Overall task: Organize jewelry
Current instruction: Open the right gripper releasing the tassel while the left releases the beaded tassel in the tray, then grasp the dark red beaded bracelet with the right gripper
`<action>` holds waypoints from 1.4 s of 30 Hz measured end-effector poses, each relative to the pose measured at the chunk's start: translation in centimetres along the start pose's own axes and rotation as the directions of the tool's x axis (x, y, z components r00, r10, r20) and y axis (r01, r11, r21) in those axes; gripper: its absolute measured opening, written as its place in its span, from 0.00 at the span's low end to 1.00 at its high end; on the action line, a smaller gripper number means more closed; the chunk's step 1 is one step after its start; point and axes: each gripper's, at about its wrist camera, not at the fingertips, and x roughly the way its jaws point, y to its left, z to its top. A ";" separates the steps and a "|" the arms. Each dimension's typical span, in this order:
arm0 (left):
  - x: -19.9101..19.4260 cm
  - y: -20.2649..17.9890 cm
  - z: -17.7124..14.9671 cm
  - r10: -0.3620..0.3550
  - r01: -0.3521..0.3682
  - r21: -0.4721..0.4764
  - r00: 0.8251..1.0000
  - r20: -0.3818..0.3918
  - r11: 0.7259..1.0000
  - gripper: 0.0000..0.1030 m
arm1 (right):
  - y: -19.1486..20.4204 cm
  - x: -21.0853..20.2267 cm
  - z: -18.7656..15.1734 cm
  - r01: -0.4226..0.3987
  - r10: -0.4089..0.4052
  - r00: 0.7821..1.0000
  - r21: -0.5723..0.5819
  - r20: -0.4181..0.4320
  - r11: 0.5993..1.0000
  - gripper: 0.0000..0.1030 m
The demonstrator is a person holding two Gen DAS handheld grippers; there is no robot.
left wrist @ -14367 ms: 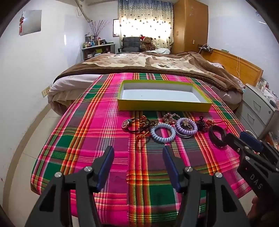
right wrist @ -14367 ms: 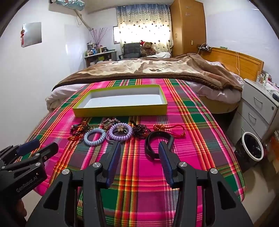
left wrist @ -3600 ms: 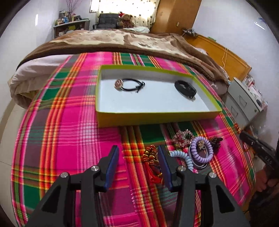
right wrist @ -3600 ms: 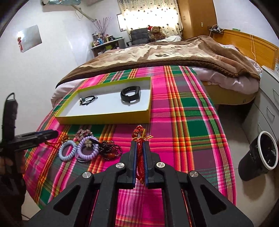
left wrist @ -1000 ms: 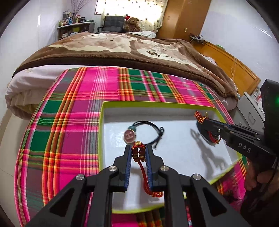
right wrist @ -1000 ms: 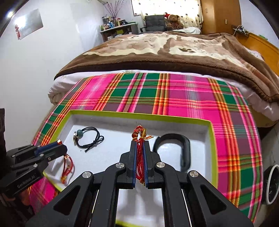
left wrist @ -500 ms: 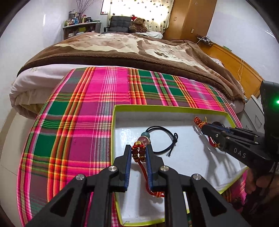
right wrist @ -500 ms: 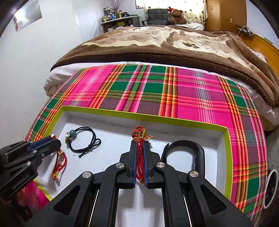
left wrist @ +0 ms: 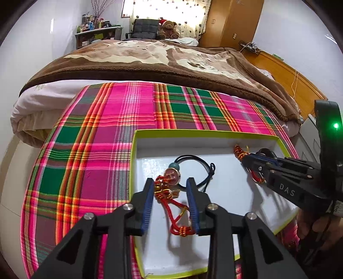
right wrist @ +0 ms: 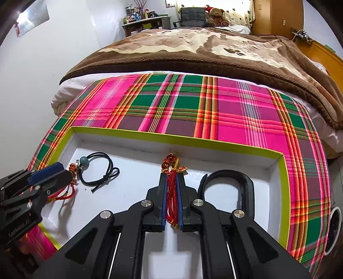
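Plaid cloth; black band plain only right view.

- The left wrist view looked steeply down from close above the left end of the shallow yellow-rimmed white cardboard tray, facing the brown-blanketed bed beyond.
- The right wrist view hung equally close over the tray's middle, facing likewise.
- Both shared the tray floor.

The right claw covers the near part of the black band beside it. The tray's near corner is cut off. Shelf items are too small to tell.
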 end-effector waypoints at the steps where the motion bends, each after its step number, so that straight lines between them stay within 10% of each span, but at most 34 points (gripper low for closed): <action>1: 0.0 -0.1 0.0 0.003 -0.003 0.001 1.000 0.000 1.000 0.33 | 0.0 -0.1 0.0 -0.002 0.002 1.000 0.003 0.004 1.000 0.11; 8: -0.7 -0.4 -0.1 0.000 0.000 0.000 1.000 0.001 1.000 0.42 | -0.2 -1.1 0.0 -0.029 0.028 0.999 0.020 0.035 0.999 0.41; 30: -10.0 -1.3 -5.0 -0.073 0.074 -0.005 0.991 0.116 0.997 0.48 | -1.6 -12.3 -6.7 -0.078 0.063 0.975 0.063 0.214 0.995 0.41; 42: -10.9 -1.4 -9.0 -0.136 0.139 -0.028 0.986 0.094 0.990 0.48 | -3.3 -12.9 -13.2 -0.121 0.110 0.979 0.057 0.172 0.991 0.41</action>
